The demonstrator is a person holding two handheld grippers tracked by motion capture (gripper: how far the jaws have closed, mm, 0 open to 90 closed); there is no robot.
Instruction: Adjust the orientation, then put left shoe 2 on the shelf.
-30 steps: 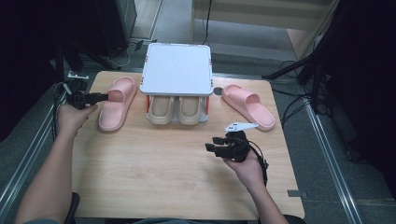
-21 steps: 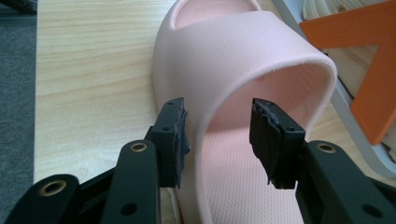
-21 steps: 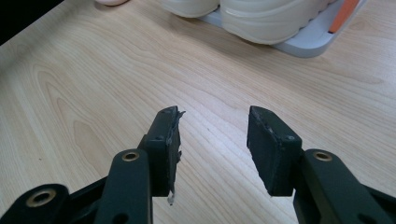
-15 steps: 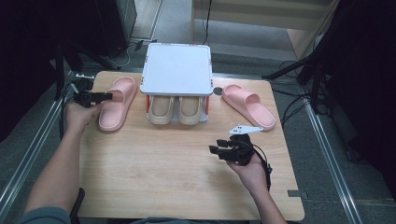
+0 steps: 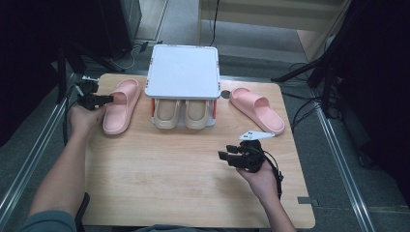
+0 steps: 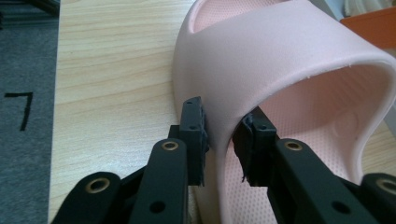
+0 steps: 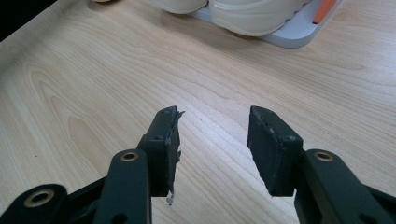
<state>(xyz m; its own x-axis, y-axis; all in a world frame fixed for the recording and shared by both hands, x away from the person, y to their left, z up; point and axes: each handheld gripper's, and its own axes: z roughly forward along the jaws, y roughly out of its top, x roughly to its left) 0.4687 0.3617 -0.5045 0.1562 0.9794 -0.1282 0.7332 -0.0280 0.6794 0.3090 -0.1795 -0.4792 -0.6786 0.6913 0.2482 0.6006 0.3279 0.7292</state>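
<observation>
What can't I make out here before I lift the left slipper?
- Beige pair in the rack: high view, heels under the white top.
- Left slipper: left gripper view, toe cut off by the top edge.
- Left gripper: high view, too small to judge its grip; jaws have just been closing on the strap.

The high view looks forward and down over the whole counter [image 5: 193, 183] from the person's side. The left hand-held gripper [image 6: 219, 140] carries a camera very close to the pink slipper [image 6: 299, 70], which also lies at the high view's left. The right hand-held gripper [image 7: 212, 135] camera faces low across bare counter toward what seem the beige shoes [image 7: 252, 14] under the rack.
</observation>
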